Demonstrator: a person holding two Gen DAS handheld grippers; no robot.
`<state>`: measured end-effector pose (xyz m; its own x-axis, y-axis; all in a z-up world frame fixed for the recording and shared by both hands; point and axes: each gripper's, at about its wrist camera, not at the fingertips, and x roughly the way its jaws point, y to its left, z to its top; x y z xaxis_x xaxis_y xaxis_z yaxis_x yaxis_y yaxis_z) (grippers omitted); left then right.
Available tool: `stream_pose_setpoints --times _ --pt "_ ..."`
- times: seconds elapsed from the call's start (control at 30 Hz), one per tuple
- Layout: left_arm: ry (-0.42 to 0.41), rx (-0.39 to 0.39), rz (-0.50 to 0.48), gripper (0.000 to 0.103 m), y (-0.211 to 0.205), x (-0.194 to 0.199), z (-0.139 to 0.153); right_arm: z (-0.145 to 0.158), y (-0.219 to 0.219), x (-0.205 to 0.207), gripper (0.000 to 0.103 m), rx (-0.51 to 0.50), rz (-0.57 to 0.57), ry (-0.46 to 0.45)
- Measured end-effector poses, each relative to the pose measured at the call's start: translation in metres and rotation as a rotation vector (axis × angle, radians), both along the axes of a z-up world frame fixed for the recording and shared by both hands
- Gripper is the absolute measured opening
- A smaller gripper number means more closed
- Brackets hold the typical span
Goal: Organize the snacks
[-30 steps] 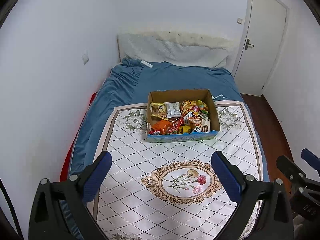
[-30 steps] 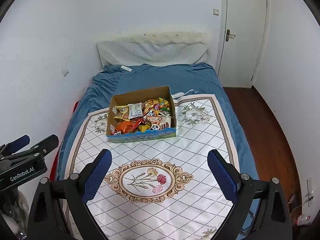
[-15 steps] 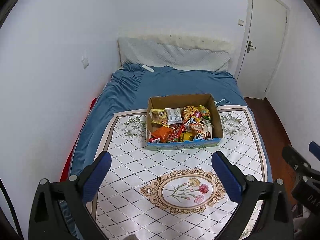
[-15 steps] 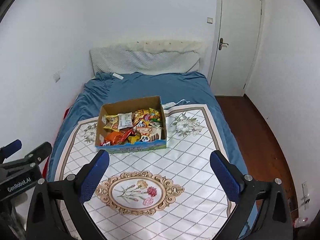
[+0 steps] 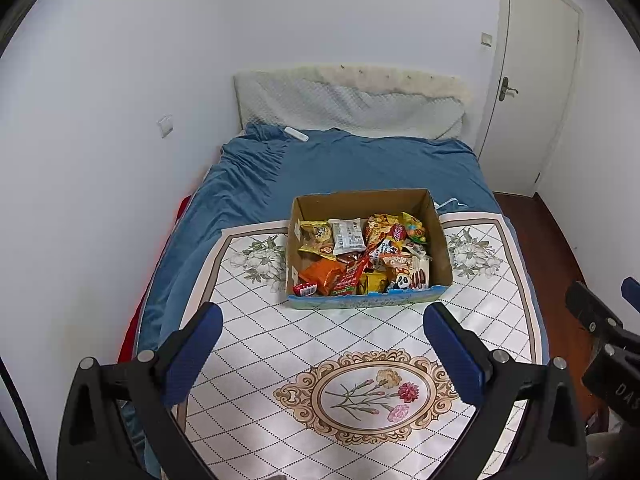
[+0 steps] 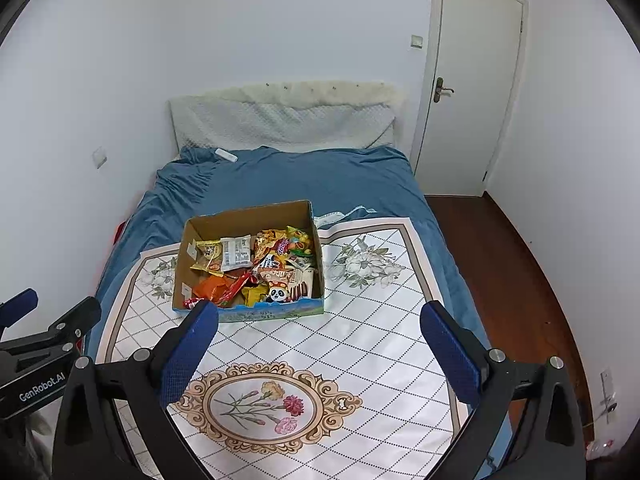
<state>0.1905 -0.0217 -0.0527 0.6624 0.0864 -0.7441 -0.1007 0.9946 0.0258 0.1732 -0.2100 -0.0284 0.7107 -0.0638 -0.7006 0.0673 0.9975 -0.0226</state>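
Observation:
A brown cardboard box (image 5: 439,240) (image 6: 182,256) with a blue front sits on a white patterned mat (image 5: 280,336) (image 6: 360,344) on the bed. It holds several snack packets, among them an orange pack (image 5: 322,274) (image 6: 214,290) and a white pack (image 5: 349,236) (image 6: 237,254). My left gripper (image 5: 322,324) hovers over the mat in front of the box, open, nothing between its blue pads. My right gripper (image 6: 318,322) also stands wide open and empty, its left pad (image 6: 192,340) overlapping the box's front left corner in the right wrist view.
The bed has a blue sheet (image 5: 360,164) and a white quilted headboard cushion (image 5: 352,104). A small white item (image 5: 297,134) lies near the pillow end. A white door (image 6: 472,92) stands at the right, beside brown wooden floor (image 6: 500,260). White wall runs along the bed's left.
Both grippers have drawn back from the bed, so more wall and door show and the box sits lower in each view. Nothing was picked up.

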Motion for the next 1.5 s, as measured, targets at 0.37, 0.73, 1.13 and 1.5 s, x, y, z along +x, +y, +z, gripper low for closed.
stream_pose_setpoints --times 0.37,0.73,1.13,1.5 --pt "0.003 0.003 -0.001 0.103 -0.004 0.007 0.000 -0.004 0.000 0.008 0.103 0.006 0.005 0.005" --pt "0.007 0.004 0.004 0.103 -0.001 0.006 -0.001 -0.007 0.004 0.008 0.103 0.011 0.016 0.006" --pt "-0.007 0.006 0.001 0.103 0.004 0.000 0.003 -0.003 0.008 0.005 0.103 0.025 0.020 -0.004" --pt "-0.013 0.000 -0.006 0.103 0.004 -0.005 0.009 0.000 0.009 0.004 0.103 0.025 0.018 -0.007"
